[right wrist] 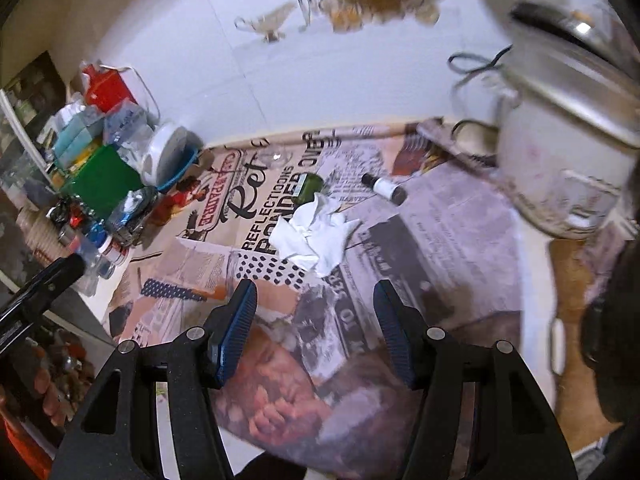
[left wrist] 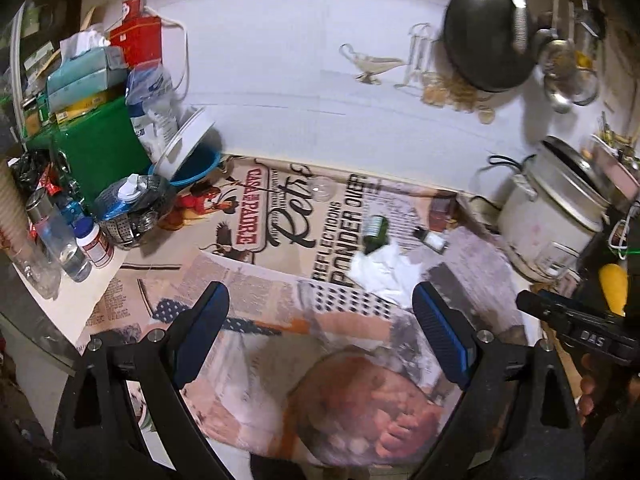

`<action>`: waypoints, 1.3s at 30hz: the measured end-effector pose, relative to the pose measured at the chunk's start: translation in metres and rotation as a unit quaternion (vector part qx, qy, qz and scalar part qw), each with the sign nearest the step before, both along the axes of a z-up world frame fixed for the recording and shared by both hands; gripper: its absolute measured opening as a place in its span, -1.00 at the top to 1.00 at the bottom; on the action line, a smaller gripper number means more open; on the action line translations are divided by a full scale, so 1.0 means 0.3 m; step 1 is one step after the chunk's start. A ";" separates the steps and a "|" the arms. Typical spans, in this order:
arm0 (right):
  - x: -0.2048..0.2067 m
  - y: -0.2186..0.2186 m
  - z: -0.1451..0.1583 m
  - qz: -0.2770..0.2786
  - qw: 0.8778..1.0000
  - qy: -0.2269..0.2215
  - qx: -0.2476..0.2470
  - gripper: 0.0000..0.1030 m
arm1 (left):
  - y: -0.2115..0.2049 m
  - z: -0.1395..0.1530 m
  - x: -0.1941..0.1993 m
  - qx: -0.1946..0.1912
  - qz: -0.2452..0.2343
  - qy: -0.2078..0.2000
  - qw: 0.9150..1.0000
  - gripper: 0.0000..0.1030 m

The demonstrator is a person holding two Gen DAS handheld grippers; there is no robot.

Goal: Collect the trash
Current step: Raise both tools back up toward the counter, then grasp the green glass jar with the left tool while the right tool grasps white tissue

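My jaws gape on both grippers, left (left wrist: 320, 316) and right (right wrist: 316, 308), holding nothing; tissue (right wrist: 314, 236) at 12 o'clock, touching the green bottle (right wrist: 307, 188).

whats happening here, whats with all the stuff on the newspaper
A person holds a two-finger gripper in each hand over a counter covered in newspaper. Both the left gripper and the right gripper are open and hold nothing. Ahead of them lie a crumpled white tissue, a small green glass bottle on its side and a small white vial with a black cap. The right gripper is nearer the tissue. Nothing has been picked up yet.
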State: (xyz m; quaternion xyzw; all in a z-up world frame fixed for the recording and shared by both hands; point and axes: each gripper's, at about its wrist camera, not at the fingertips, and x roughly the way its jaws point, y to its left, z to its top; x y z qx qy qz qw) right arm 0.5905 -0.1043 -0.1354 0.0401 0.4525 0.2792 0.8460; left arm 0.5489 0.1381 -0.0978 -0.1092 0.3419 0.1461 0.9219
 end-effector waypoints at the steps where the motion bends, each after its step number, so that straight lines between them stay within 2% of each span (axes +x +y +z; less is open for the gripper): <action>1: 0.028 0.033 -0.021 -0.002 1.000 0.005 -0.003 -0.10 | 0.040 -0.011 0.024 0.000 -0.001 0.002 1.000 -0.81; 7: 0.206 0.191 -0.161 -0.027 0.998 0.052 -0.018 -0.10 | 0.216 -0.062 0.162 0.021 -0.009 0.021 1.000 -0.81; 13: 0.383 0.270 -0.340 -0.049 0.992 0.109 -0.029 -0.10 | 0.355 -0.173 0.313 0.007 -0.014 0.064 0.998 -0.81; 19: 0.438 0.320 -0.441 -0.060 0.987 0.150 -0.013 -0.10 | 0.412 -0.279 0.400 -0.008 -0.025 0.097 0.995 -0.81; 24: 0.405 0.413 -0.467 -0.015 0.987 0.158 -0.031 -0.10 | 0.415 -0.322 0.446 -0.016 -0.038 0.115 0.993 -0.80; 29: 0.365 0.476 -0.474 0.011 0.989 0.115 -0.094 -0.14 | 0.388 -0.308 0.478 -0.017 -0.053 0.108 0.993 -0.80; 31: 0.363 0.463 -0.475 0.005 0.990 0.106 -0.097 0.01 | 0.373 -0.307 0.496 -0.015 -0.059 0.107 0.992 -0.80; 32: 0.365 0.457 -0.474 0.002 0.990 0.102 -0.100 0.24 | 0.365 -0.308 0.505 -0.015 -0.063 0.108 0.992 -0.80; 33: 0.368 0.444 -0.475 -0.003 0.990 0.098 -0.104 0.34 | 0.354 -0.311 0.516 -0.016 -0.068 0.108 0.992 -0.80; 35: 0.379 0.408 -0.478 -0.008 0.990 0.102 -0.099 0.76 | 0.332 -0.319 0.542 -0.018 -0.080 0.110 0.991 -0.80; 36: 0.386 0.388 -0.481 -0.011 0.990 0.107 -0.093 0.82 | 0.321 -0.324 0.555 -0.018 -0.086 0.111 0.990 -0.80; 39: 0.395 0.322 -0.476 -0.031 0.989 0.117 -0.085 0.84 | 0.262 -0.351 0.617 -0.014 -0.116 0.118 0.986 -0.81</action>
